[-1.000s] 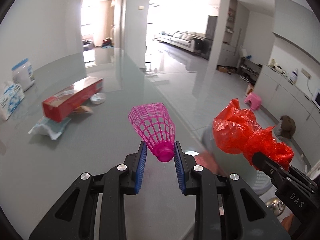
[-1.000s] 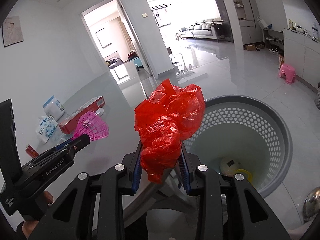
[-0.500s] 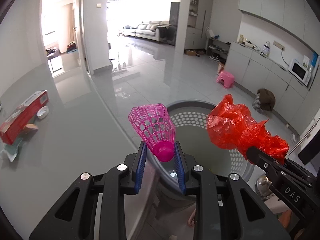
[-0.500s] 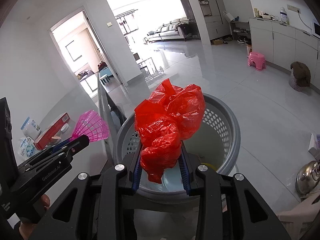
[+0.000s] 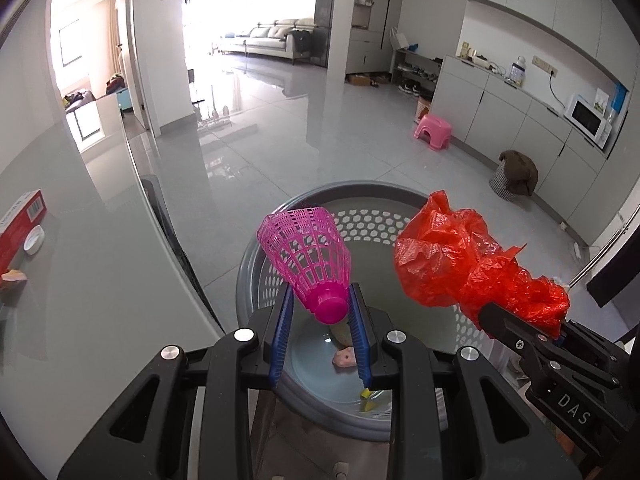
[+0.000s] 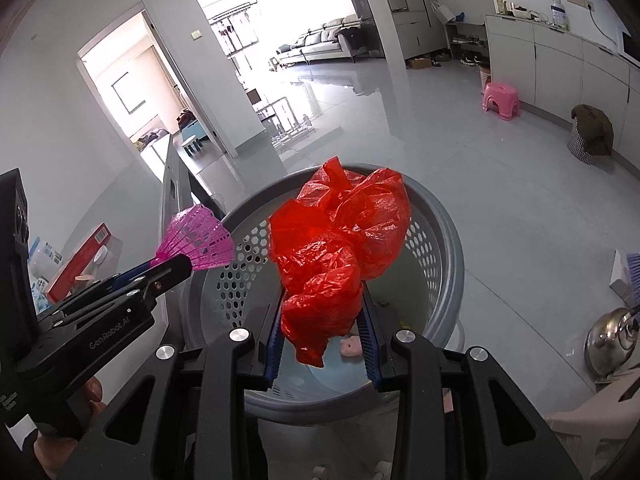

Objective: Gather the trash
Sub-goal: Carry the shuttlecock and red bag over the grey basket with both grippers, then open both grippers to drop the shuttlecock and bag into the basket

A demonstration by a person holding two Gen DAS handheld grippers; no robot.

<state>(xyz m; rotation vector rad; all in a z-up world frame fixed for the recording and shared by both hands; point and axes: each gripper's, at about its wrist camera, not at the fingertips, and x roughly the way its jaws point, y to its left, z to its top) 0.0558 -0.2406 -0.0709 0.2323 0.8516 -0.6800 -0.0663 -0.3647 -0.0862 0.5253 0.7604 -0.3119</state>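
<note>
The left gripper (image 5: 320, 312) is clamped narrow on the base of a pink shuttlecock (image 5: 308, 256), skirt pointing up and away, held above the grey perforated basket (image 5: 256, 264) standing on the floor beside the table edge (image 5: 120, 280). The right gripper (image 6: 322, 320) pinches a crumpled red plastic bag (image 6: 340, 248) between its blue pads, also over the basket's opening (bag bulges well above the fingers). Inside the basket lie a pinkish scrap (image 5: 346, 358) and a yellow bit (image 5: 365, 393); a red box (image 5: 18, 226) sits on the table.
</note>
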